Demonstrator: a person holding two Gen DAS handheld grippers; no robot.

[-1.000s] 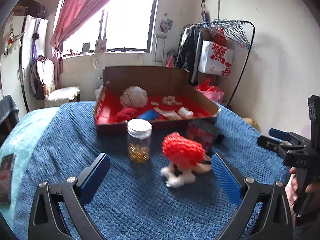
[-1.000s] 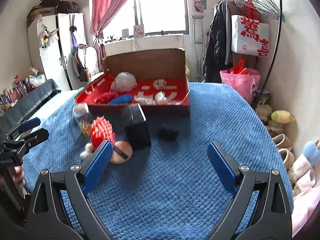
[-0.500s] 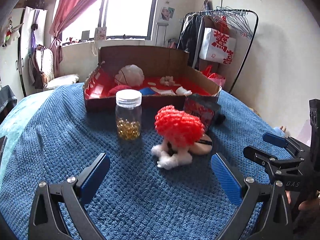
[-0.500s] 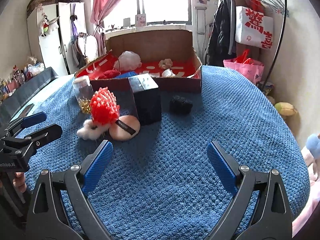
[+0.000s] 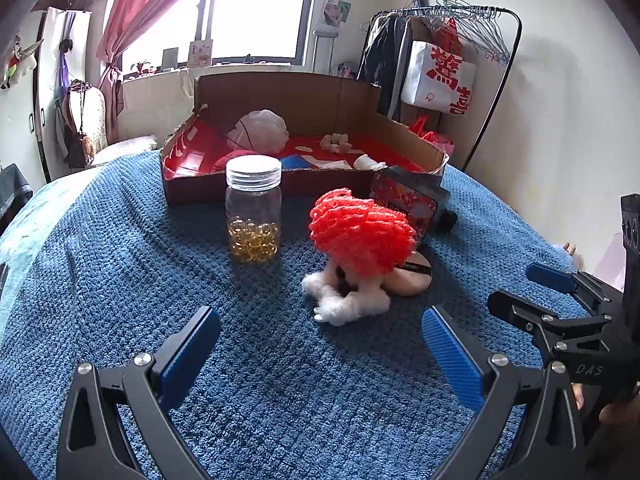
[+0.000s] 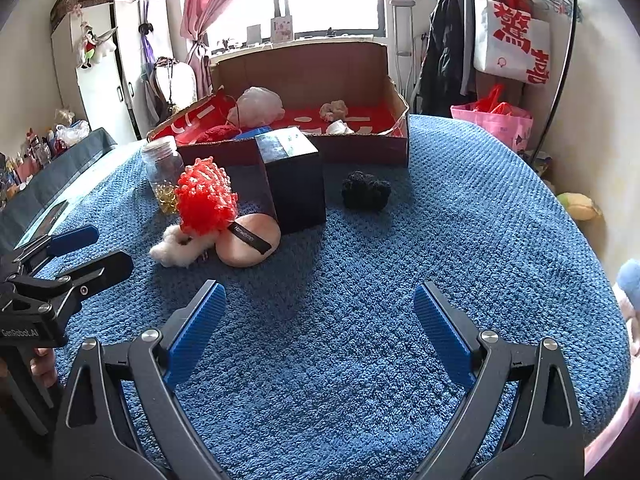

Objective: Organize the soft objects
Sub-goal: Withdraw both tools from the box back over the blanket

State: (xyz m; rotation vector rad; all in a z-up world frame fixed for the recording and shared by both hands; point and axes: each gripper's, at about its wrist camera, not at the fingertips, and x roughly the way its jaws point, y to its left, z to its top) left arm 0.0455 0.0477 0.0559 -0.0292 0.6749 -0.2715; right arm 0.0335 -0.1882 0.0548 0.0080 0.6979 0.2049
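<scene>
A red yarn pom [image 5: 362, 234] [image 6: 206, 202] lies on the blue blanket, on top of a white fluffy piece [image 5: 346, 300] [image 6: 176, 246] and beside a beige powder puff [image 5: 412, 278] [image 6: 248, 242]. A black fuzzy ball [image 6: 366, 190] lies to the right of a black box [image 6: 294, 180]. A cardboard box [image 5: 292, 100] [image 6: 304, 68] with a red floor holds several soft items. My left gripper [image 5: 320, 348] is open and empty, a little short of the pom. My right gripper [image 6: 318, 330] is open and empty, short of the puff.
A glass jar [image 5: 253, 210] [image 6: 162, 172] with yellow beads stands left of the pom. A clothes rack [image 5: 452, 40] with a white bag and a pink bag [image 6: 494, 124] stand at the right. A white cupboard [image 6: 108, 68] is at the left.
Both grippers have moved forward toward the pom, puff and cardboard box, which now look larger and nearer. Both stay open. No object has moved.
</scene>
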